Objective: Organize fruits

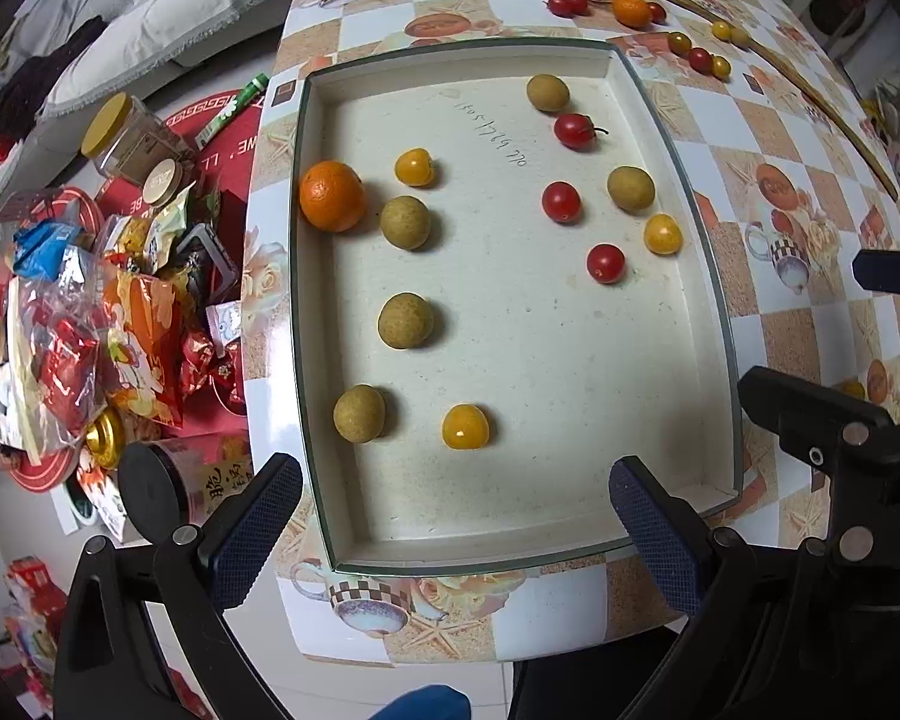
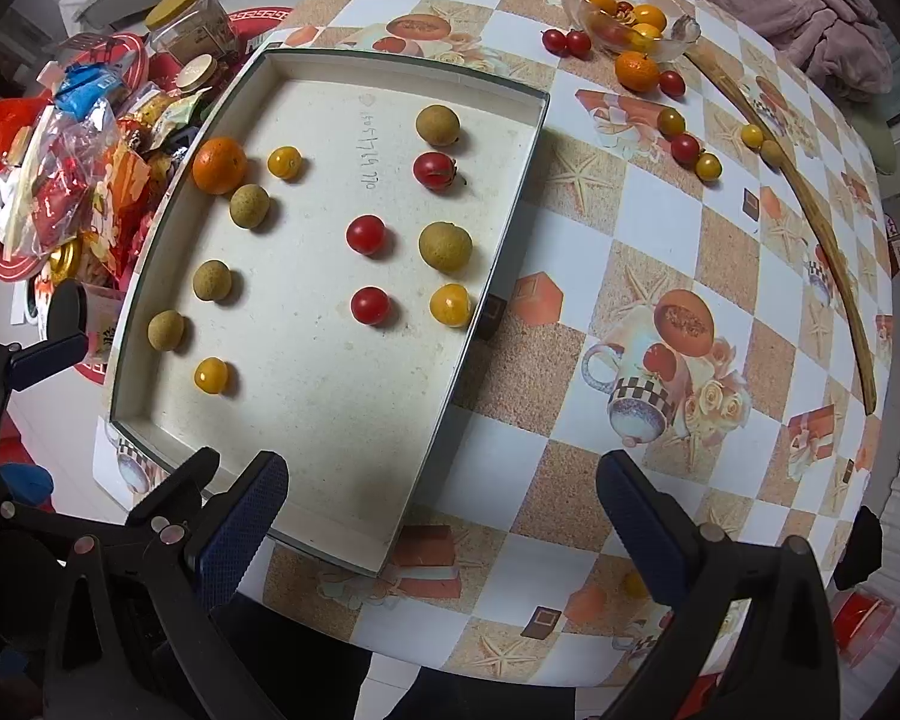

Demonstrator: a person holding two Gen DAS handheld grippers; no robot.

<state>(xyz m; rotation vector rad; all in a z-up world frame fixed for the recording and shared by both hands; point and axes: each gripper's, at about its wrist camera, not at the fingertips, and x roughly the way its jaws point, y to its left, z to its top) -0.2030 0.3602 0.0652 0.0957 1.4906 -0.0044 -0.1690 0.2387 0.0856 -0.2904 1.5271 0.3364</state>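
A shallow white tray [image 1: 714,300] [image 2: 498,252] lies on the table. It holds an orange [image 1: 332,195] [image 2: 219,165], several tan longans [image 1: 405,320], three red cherry tomatoes [image 1: 561,201] [image 2: 366,234] and three yellow ones [image 1: 465,426]. A glass bowl [image 2: 630,21] with fruit stands at the far side, with a second orange [image 2: 636,71] and loose cherry tomatoes [image 2: 685,148] beside it. My left gripper [image 1: 456,531] is open and empty over the tray's near edge. My right gripper [image 2: 444,525] is open and empty above the tray's near right corner.
The table has a checkered cloth [image 2: 660,240]. A long wooden stick [image 2: 810,222] lies along its far right side. A pile of snack packets and jars [image 1: 90,300] sits on a lower surface to the left. The right gripper shows in the left wrist view [image 1: 858,450].
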